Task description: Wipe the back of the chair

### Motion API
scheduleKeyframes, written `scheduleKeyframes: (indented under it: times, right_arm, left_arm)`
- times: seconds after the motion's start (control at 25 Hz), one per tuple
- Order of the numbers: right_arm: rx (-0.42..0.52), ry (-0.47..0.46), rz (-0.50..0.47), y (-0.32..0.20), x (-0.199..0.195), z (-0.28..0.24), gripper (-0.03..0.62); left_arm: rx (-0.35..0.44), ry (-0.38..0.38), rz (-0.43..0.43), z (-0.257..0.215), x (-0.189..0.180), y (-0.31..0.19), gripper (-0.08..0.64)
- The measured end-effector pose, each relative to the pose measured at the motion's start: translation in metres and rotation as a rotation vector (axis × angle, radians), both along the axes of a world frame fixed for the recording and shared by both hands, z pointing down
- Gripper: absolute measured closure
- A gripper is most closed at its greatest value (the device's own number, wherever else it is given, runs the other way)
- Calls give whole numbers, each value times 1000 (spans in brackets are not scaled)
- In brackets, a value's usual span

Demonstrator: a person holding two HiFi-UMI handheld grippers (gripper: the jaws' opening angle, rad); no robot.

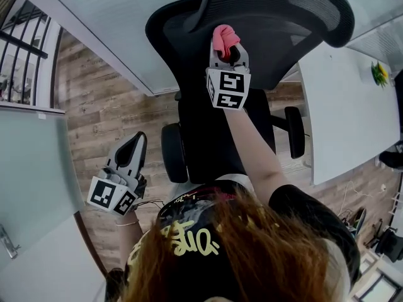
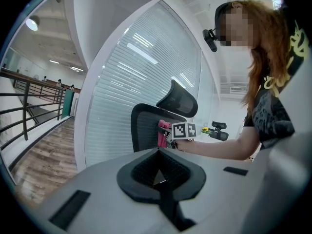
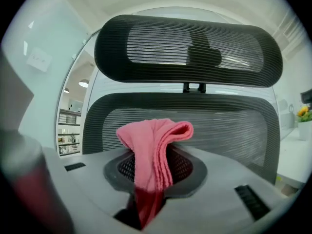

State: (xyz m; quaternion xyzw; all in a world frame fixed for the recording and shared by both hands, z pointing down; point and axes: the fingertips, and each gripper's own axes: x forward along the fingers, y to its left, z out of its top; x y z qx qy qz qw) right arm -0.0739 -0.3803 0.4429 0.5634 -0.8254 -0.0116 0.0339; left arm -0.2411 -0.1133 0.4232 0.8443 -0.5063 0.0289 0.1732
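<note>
A black mesh office chair (image 1: 189,36) faces me, its backrest (image 3: 229,126) and headrest (image 3: 161,48) filling the right gripper view. My right gripper (image 1: 228,49) is shut on a folded pink cloth (image 3: 153,152), which it holds up just in front of the backrest mesh; whether the cloth touches it I cannot tell. The cloth (image 1: 223,39) also shows in the head view against the chair's back. My left gripper (image 1: 134,145) hangs low at the left of the chair, jaws shut and holding nothing. In the left gripper view the chair (image 2: 148,126) stands ahead with the pink cloth (image 2: 162,133).
A glass wall with blinds (image 1: 119,17) runs behind the chair. At the right a white desk (image 1: 346,118) carries a small yellow plant (image 1: 380,73). Wooden floor (image 1: 101,112) lies below. A railing (image 2: 29,106) stands at the far left.
</note>
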Motion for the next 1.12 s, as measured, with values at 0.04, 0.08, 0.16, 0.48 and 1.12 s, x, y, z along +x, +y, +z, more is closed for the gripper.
scheduleKeyframes:
  times: [0.04, 0.08, 0.16, 0.48, 1.12]
  right_arm:
    - [1, 1, -6, 1, -5, 0, 508]
    - [2, 0, -11, 3, -10, 1, 508]
    - [4, -2, -19, 5, -19, 1, 508]
    - [6, -6, -73, 19, -60, 3, 508]
    - [-31, 47, -196, 41, -129, 10, 508]
  left_arm:
    - [-1, 0, -6, 1, -4, 1, 568]
    - [-2, 1, -11, 2, -7, 3, 568]
    - [-4, 2, -19, 3, -13, 5, 568]
    - [-7, 11, -41, 7, -29, 11, 568]
    - [-15, 19, -58, 12, -46, 16, 568]
